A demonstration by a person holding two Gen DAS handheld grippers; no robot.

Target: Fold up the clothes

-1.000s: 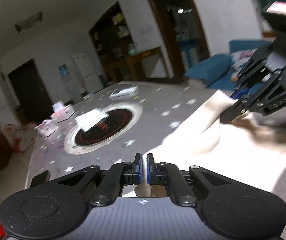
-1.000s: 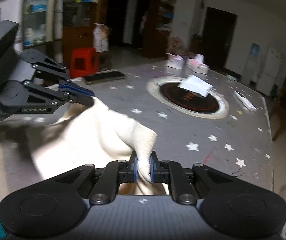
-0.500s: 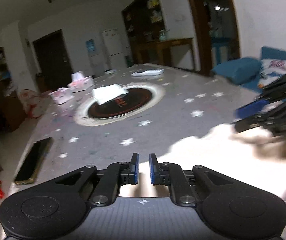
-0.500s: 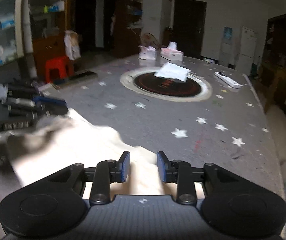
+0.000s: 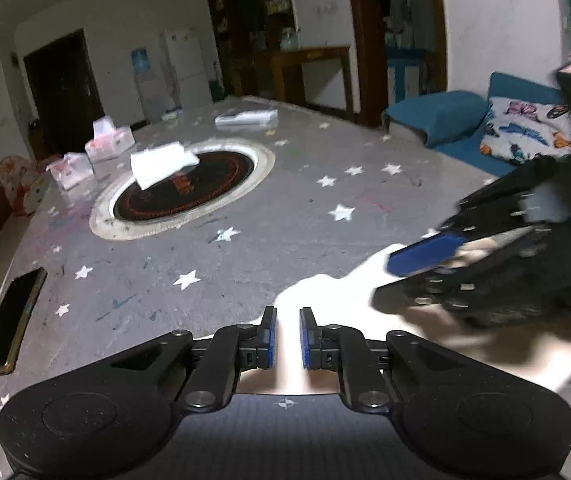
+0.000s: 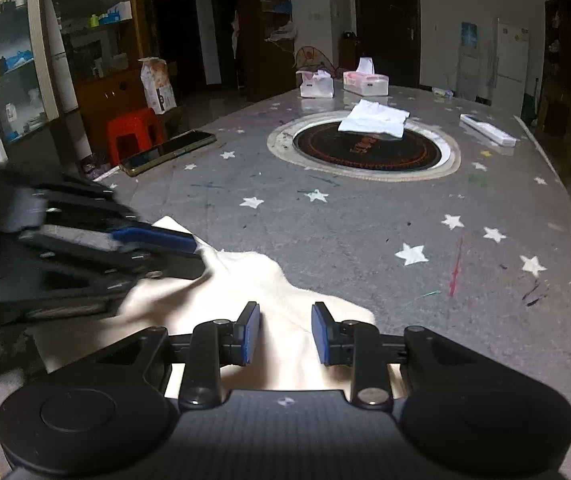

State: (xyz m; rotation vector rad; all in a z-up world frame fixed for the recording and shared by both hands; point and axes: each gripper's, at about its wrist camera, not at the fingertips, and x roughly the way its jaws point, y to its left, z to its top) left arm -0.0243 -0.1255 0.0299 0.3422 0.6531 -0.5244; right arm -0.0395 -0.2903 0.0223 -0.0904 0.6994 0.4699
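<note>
Cream garment (image 6: pixel 285 292) lying rumpled on the starred table (image 6: pixel 365 220), well short of the round inset hotplate (image 6: pixel 365 148). Left gripper (image 5: pixel 287 338) slightly parted, gripping nothing. Right gripper (image 6: pixel 285 332) closing, pads clear of the cloth beneath.

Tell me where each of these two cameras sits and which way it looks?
Left wrist view: sits behind the left tongs, looking forward and down across the starry table; the right tongs reach in from the right.
Right wrist view: sits behind the right tongs, facing the same table; the left tongs reach in from the left.
Shared: the cream cloth, the round black hotplate with a folded white cloth, and a phone.
</note>
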